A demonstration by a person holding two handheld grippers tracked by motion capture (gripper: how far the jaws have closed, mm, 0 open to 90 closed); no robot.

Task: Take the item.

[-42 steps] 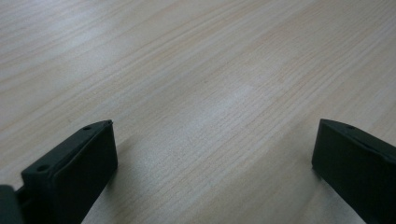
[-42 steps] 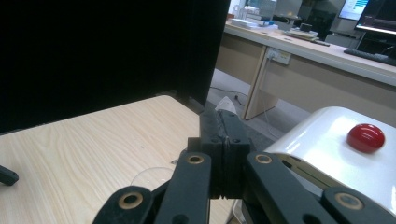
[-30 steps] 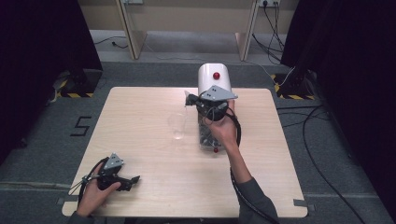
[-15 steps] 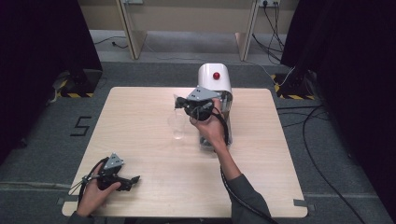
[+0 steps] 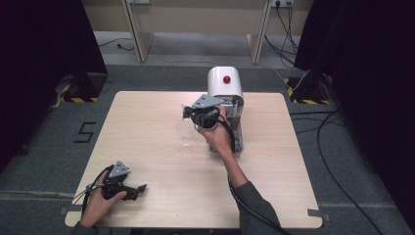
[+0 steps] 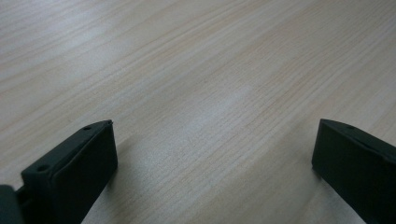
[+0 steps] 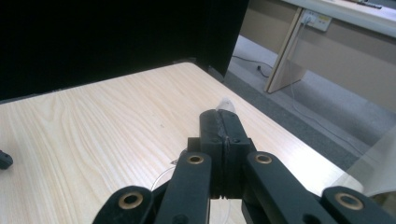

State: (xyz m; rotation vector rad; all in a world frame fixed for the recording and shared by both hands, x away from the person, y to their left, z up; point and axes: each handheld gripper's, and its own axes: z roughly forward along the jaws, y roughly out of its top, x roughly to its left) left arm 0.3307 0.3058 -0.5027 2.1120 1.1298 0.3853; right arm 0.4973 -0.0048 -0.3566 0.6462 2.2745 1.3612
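Note:
A clear glass cup (image 5: pixel 185 133) stands near the middle of the wooden table (image 5: pixel 142 117). My right gripper (image 5: pixel 189 115) hovers just above and to the right of it, pointing left, with its jaws pressed together. In the right gripper view, a small whitish translucent bit (image 7: pixel 225 103) shows at the tip of the right gripper (image 7: pixel 224 116); I cannot tell whether it is pinched. A thin clear rim (image 7: pixel 163 176) curves below the jaws. My left gripper (image 5: pixel 139 189) rests in a hand at the table's near left corner. In its own view the left gripper (image 6: pixel 212 158) stands wide open over bare wood.
A white appliance with a red button (image 5: pixel 225 83) and a clear front part (image 5: pixel 238 122) stands at the back of the table, right behind my right hand. Dark curtains flank the table. Cables lie on the floor at the right (image 5: pixel 333 122).
My right gripper has moved left and down, away from the appliance's top toward the clear cup. The cup and the left gripper have stayed where they were.

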